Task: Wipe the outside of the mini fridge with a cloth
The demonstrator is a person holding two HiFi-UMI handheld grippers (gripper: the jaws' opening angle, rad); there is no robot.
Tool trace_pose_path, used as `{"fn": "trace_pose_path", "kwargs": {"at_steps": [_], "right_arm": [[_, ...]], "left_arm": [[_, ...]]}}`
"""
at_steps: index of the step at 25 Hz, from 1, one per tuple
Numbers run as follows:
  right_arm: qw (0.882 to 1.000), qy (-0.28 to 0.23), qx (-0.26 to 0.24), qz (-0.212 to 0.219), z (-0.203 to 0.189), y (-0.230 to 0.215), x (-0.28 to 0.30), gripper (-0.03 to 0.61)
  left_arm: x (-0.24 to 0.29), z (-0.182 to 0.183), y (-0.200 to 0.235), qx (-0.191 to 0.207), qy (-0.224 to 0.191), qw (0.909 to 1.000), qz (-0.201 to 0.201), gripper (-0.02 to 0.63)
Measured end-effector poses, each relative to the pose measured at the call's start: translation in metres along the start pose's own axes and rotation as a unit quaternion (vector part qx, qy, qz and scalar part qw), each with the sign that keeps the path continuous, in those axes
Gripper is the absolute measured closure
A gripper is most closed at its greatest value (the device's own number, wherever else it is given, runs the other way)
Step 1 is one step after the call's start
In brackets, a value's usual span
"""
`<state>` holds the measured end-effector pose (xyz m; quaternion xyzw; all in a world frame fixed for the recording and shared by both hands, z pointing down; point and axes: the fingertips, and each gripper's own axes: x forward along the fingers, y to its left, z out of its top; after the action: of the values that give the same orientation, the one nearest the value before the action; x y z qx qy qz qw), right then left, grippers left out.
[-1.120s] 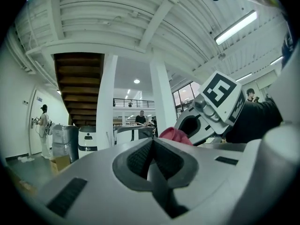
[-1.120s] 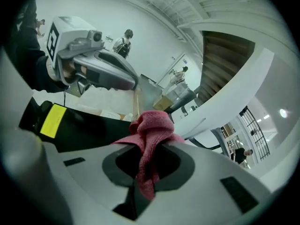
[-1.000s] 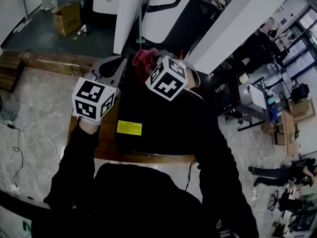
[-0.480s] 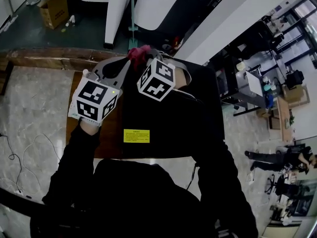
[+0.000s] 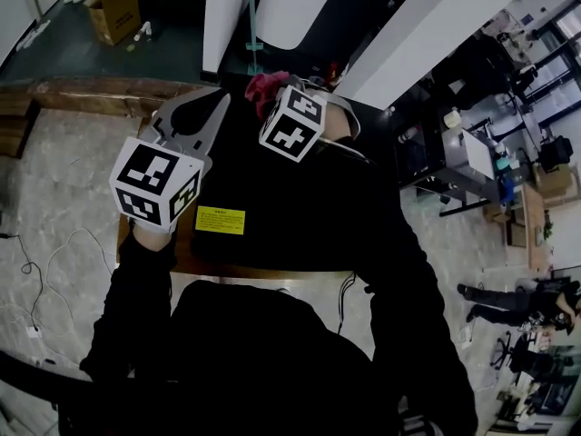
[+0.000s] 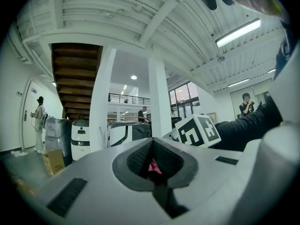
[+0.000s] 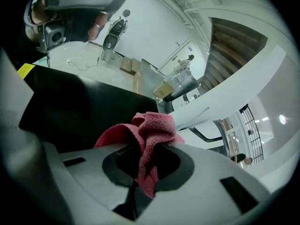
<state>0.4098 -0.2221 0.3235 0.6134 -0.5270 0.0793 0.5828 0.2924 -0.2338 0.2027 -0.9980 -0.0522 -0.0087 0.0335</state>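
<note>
we see the right gripper [image 7: 146, 149] clamped on the red cloth [image 7: 152, 125]: its jaws are pressed together on a fold, the rest bunches above them, and one strip hangs down through the dark hollow between the pads. from the head view the cloth sits at the far edge of the black mini fridge [image 5: 281, 203]. we cannot tell whether it touches the surface, since the gripper's own body covers that spot.

the left gripper [image 6: 153, 146] has its jaws brought together with nothing pinched between them. a sliver of pink shows through its hollow, and we think this is the cloth seen beyond rather than anything it holds. in the head view it hangs over the fridge's far left corner, beside the right gripper and apart from the cloth.

only the top of the fridge shows; its sides are out of sight, and its near edge is cut off by the person's dark sleeves and torso. the yellow label [image 5: 221, 220] on top has print too small to read. a wooden board [image 5: 186, 260] shows under the fridge, partly covered by the left arm.
</note>
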Motion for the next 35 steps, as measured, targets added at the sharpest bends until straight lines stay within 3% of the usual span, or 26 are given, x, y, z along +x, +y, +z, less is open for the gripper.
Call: {"fn": "trace_pose_path", "kwargs": {"at_steps": [7, 20, 27, 35], "right_arm": [[1.000, 0.001, 0.010, 0.008, -0.073, -0.002, -0.033, 0.528], [0.999, -0.008, 0.041, 0.001, -0.198, -0.024, -0.075, 0.528], [0.998, 0.015, 0.064, -0.005, -0.261, -0.030, -0.095, 0.528], [0.995, -0.018, 0.093, -0.035, -0.301, -0.041, -0.117, 0.526]], "left_arm": [[-0.016, 0.030, -0.084, 0.026, 0.004, 0.9995, 0.019, 0.609], [0.028, 0.049, -0.244, 0.035, 0.009, 0.9993, -0.012, 0.609], [0.042, 0.046, -0.293, 0.038, 0.012, 0.9991, -0.012, 0.609], [0.047, 0.050, -0.327, 0.027, 0.001, 0.9996, -0.007, 0.609]]}}
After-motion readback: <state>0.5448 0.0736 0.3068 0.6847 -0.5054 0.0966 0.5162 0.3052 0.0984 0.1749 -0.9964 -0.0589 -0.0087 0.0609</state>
